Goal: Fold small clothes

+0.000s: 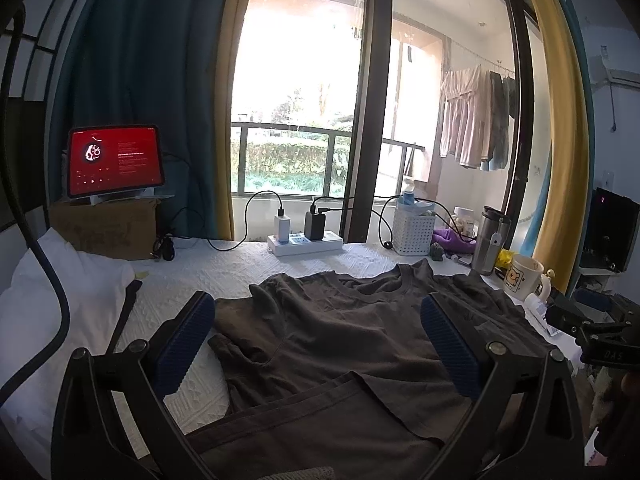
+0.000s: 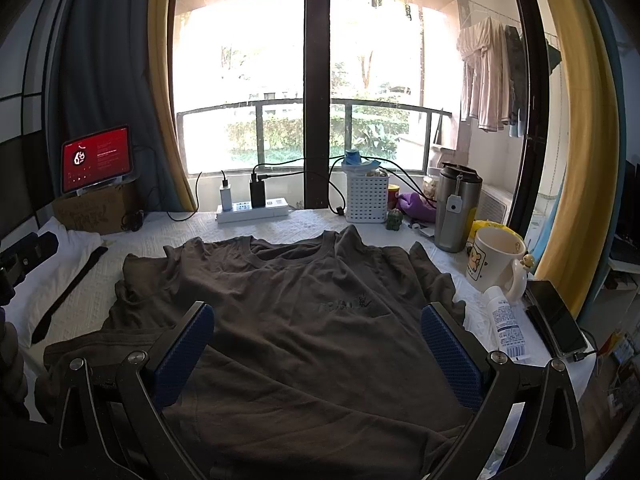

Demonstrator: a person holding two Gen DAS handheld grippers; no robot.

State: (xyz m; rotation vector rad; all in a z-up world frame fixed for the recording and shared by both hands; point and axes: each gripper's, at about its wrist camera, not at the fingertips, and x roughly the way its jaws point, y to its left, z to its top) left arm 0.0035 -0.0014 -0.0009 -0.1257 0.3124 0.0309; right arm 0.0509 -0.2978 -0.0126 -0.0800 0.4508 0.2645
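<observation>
White quilted tabletop [image 2: 280, 228] under a big window [image 2: 248, 80], blue and yellow curtains at both sides. Left to right: white cloth [image 2: 60, 264] with a dark strap over it, red-screen tablet [image 2: 96, 158] propped on a cardboard box [image 2: 92, 208], power strip [image 2: 252, 210] holding 2 chargers, white basket [image 2: 366, 200], steel tumbler [image 2: 456, 208], bear mug [image 2: 496, 258], tube, phone [image 2: 556, 320]. Dark brown t-shirt [image 2: 304, 320] lies spread at tabletop center, left sleeve rumpled. Left tool [image 1: 318, 338] open wide over the shirt's left part, holding nothing. Right tool [image 2: 318, 338] open wide over the shirt's chest, empty.
</observation>
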